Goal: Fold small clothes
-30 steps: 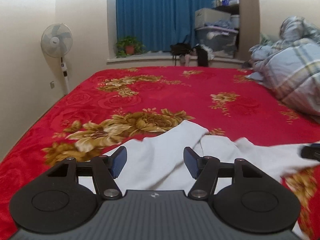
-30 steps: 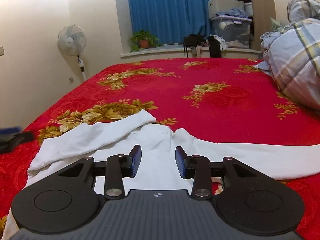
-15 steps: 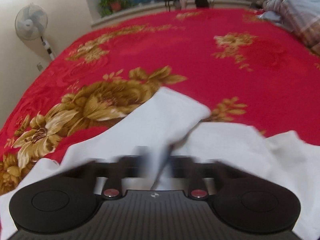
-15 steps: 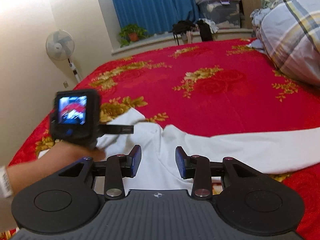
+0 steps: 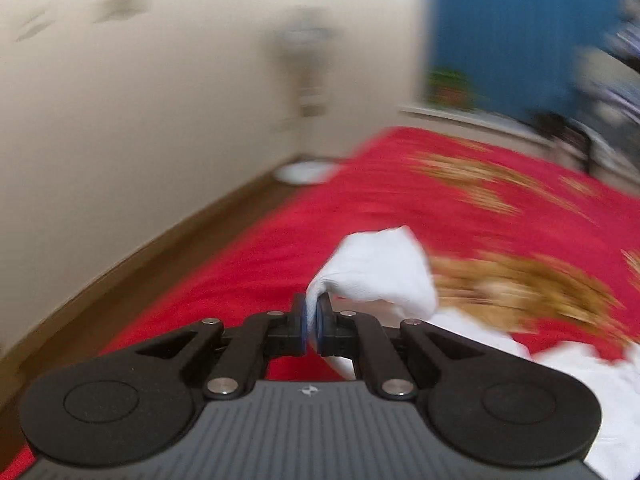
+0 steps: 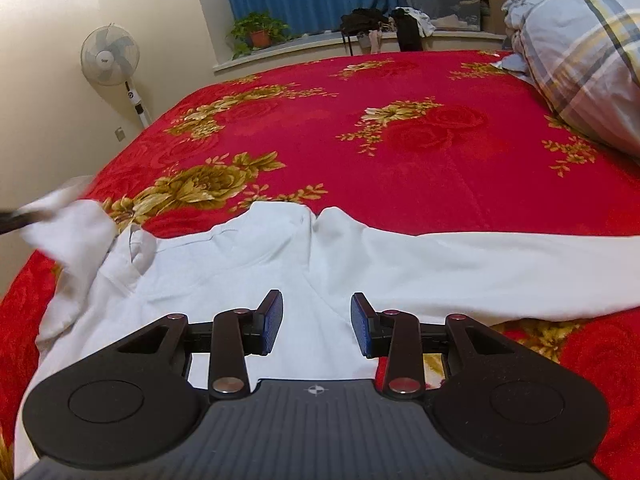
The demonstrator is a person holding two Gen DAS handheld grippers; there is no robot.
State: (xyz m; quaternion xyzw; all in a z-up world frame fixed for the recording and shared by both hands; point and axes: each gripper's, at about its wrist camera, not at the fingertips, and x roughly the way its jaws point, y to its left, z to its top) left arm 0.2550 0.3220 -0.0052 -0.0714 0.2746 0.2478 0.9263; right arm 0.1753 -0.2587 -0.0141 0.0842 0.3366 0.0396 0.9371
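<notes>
1 white top (image 6: 248,276) on the bed (image 6: 400,160); left tongs (image 5: 311,312) pinch its sleeve (image 5: 380,272), right tongs (image 6: 316,322) half-open, empty.

The left tool (image 5: 311,320) has clamped the white garment's sleeve (image 5: 376,276) (open before) and swung it leftward off the bed

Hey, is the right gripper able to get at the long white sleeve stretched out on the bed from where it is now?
Probably yes. The right gripper hangs open and empty just over the white garment, and the sleeve lies flat on the red bedspread with nothing on it.
</notes>
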